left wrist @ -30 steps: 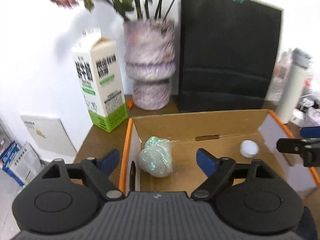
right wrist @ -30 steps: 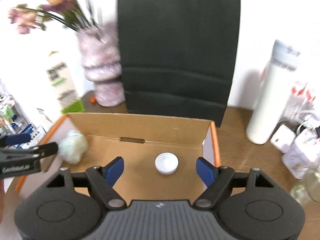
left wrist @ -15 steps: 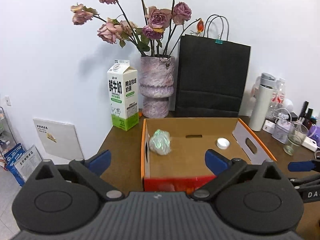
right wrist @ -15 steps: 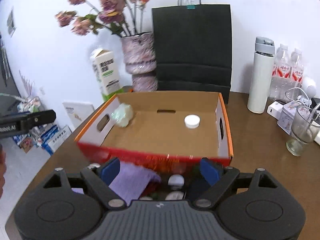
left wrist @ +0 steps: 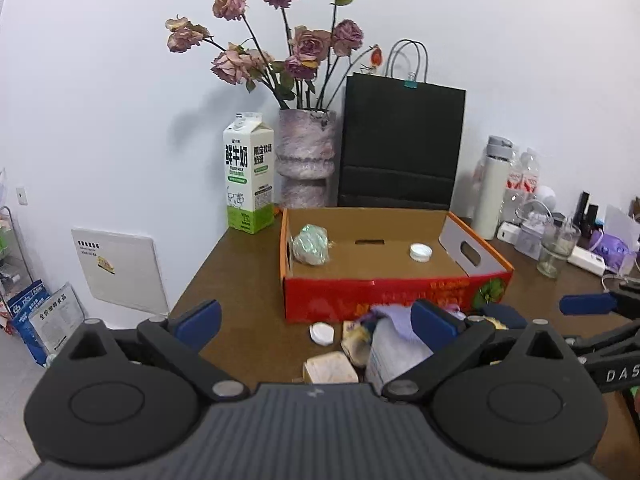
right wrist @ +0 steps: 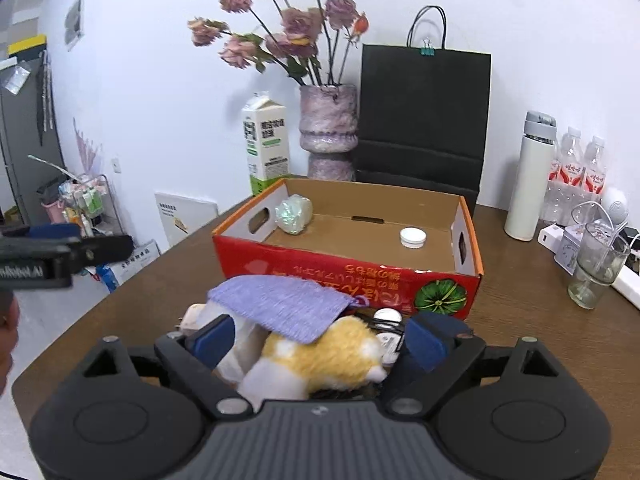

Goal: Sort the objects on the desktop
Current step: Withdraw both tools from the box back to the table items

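Observation:
A red cardboard box (left wrist: 396,294) (right wrist: 320,264) stands open on the brown desk. Inside it lie a crumpled shiny wrapper ball (left wrist: 311,245) (right wrist: 295,209) at the left and a white bottle cap (left wrist: 421,252) (right wrist: 413,237) at the right. In front of the box is a pile: a purple knitted cloth (right wrist: 280,304), a yellow-white plush toy (right wrist: 316,360), a white cap (left wrist: 322,333), a tan packet (left wrist: 330,368) and a white pouch (left wrist: 394,354). My left gripper (left wrist: 316,320) is open above the pile's left side. My right gripper (right wrist: 316,340) is open over the plush toy.
A milk carton (left wrist: 249,184), a vase of dried roses (left wrist: 306,160) and a black paper bag (left wrist: 402,144) stand behind the box. A white flask (right wrist: 532,176), water bottles (right wrist: 580,172), a glass (right wrist: 596,264) and chargers crowd the right side. The desk's left edge (left wrist: 200,264) drops to the floor.
Both grippers have pulled back and up from inside the box to the desk's near side. The pile in front of the box has come into view. Both stay open and empty.

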Demonstrator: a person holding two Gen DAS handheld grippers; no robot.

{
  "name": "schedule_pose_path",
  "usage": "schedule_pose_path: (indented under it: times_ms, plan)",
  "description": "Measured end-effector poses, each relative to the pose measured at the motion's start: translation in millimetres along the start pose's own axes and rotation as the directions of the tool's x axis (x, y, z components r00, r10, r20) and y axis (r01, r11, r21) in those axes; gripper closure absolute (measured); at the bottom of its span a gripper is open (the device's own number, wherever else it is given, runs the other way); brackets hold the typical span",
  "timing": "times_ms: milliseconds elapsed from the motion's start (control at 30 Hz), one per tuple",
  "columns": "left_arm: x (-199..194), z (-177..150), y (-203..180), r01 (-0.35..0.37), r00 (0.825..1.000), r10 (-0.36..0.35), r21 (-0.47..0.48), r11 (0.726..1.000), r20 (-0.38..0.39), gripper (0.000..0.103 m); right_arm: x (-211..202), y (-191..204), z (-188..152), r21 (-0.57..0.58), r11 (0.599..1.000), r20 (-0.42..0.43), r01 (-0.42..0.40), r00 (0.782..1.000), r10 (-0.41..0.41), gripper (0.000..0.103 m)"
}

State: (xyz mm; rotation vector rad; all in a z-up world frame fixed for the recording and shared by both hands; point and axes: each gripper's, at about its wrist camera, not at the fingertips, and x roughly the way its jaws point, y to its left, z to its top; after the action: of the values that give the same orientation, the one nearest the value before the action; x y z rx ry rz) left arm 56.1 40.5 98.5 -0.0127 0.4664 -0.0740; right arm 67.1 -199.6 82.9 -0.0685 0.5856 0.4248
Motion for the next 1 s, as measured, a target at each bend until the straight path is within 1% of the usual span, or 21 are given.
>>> schedule_pose_path:
  times_ms: [100,300,367,433,1000]
  plan:
    - [-2.0,-13.8,-4.6,-0.003,1.0,0.003,0.007,1.0,0.004,0.0,-6.1,2.2,-9.1,0.002,1.0,0.025,0.003,1.0,-0.003,0.011]
    - [-0.9,-33.6,-9.8,0.024,1.0,-0.024,0.003,1.0,-0.008,0.0,-7.3,-6.3,-18.3,0.048,0.999,0.041,0.003,0.999,-0.005,0.011]
    - [2.6,-35.7,-11.7,0.035,0.999,-0.035,0.0,0.999,-0.019,0.0,-7.9,-9.2,-21.0,0.062,0.998,0.047,-0.002,0.999,-0.001,0.011]
    - [6.8,-35.9,-14.9,0.025,0.999,-0.025,0.012,1.0,-0.027,0.0,-6.8,-10.0,-23.4,0.066,0.998,0.047,-0.004,0.999,0.001,0.011]
    - [11.3,-37.9,-23.5,0.036,0.999,-0.035,0.017,0.999,-0.033,0.0,-3.8,-15.4,-28.3,0.074,0.997,0.034,0.007,0.999,-0.01,0.011]
